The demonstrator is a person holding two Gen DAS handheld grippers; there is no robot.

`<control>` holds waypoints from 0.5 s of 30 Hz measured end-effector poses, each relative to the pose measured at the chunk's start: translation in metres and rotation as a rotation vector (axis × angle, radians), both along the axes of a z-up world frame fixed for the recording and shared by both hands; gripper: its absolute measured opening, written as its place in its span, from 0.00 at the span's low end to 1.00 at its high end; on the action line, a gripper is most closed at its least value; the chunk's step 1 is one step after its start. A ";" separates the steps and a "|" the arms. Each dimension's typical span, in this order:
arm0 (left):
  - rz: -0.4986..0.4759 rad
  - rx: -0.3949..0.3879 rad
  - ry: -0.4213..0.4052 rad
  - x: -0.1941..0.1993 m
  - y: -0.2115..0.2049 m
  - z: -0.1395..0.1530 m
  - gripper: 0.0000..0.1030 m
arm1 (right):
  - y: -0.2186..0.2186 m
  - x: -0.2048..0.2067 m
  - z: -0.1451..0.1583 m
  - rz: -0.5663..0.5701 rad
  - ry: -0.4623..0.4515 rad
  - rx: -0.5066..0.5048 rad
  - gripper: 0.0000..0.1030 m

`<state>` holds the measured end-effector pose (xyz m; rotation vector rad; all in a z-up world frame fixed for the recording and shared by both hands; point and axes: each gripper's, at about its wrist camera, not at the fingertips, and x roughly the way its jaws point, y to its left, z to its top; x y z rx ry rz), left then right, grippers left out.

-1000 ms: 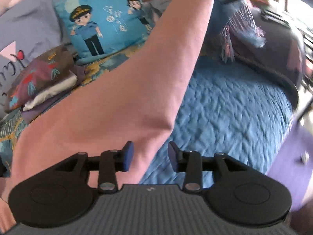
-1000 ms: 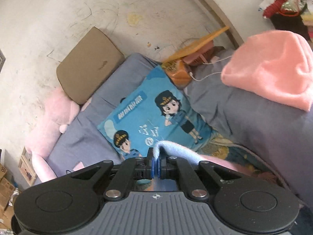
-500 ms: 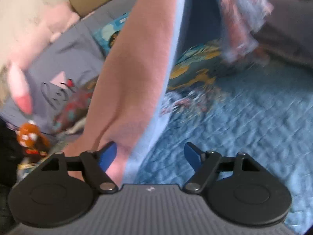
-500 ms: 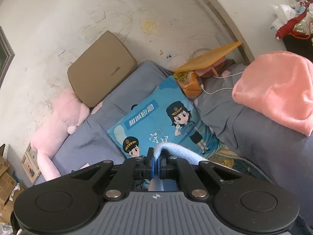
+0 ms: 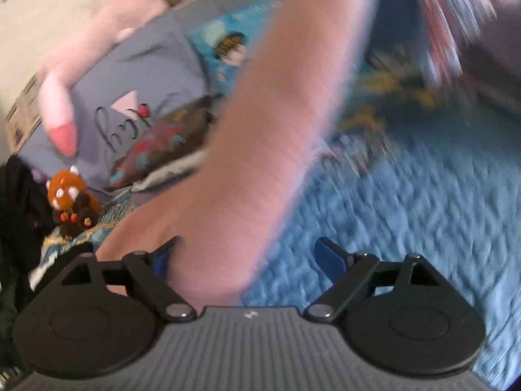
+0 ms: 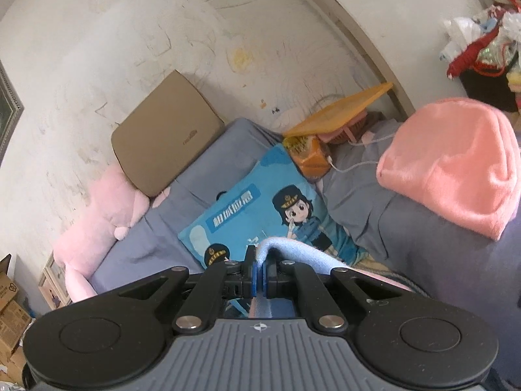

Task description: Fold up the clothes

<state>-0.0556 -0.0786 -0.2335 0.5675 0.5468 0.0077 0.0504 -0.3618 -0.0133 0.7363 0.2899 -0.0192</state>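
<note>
A pink garment (image 5: 260, 163) with a light-blue inner side hangs in a long band from the top of the left wrist view down between the jaws of my left gripper (image 5: 246, 254). Those jaws are opening and stand wide. The cloth lies against the left pad (image 5: 161, 259), while the right pad is clear of it. My right gripper (image 6: 259, 270) is shut on the garment's light-blue edge (image 6: 293, 251), held up above the bed. The left wrist view is blurred.
A blue quilted bedspread (image 5: 407, 211) lies under the garment. A stack of folded clothes (image 5: 162, 150) and a red-panda toy (image 5: 68, 195) sit at the left. A cartoon pillow (image 6: 260, 215), a pink plush (image 6: 97, 221), a brown cushion (image 6: 162, 133) and a pink blanket (image 6: 456, 163) line the wall.
My left gripper's jaws spread from half open to wide, and its view swung left and downward toward the folded stack. My right gripper rose a little, still clamped on the cloth.
</note>
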 end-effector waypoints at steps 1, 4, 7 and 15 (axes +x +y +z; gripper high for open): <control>0.004 -0.006 0.000 0.002 0.002 -0.001 0.80 | -0.001 -0.003 0.002 -0.002 -0.006 -0.001 0.03; 0.053 -0.111 0.008 0.014 0.022 0.005 0.38 | -0.003 -0.015 0.004 -0.008 -0.026 -0.003 0.03; 0.161 -0.347 0.076 0.029 0.070 0.022 0.04 | -0.004 -0.027 -0.005 -0.005 -0.019 0.014 0.03; 0.355 -0.656 -0.077 0.075 0.222 0.126 0.03 | 0.021 -0.004 -0.069 0.019 0.136 0.121 0.03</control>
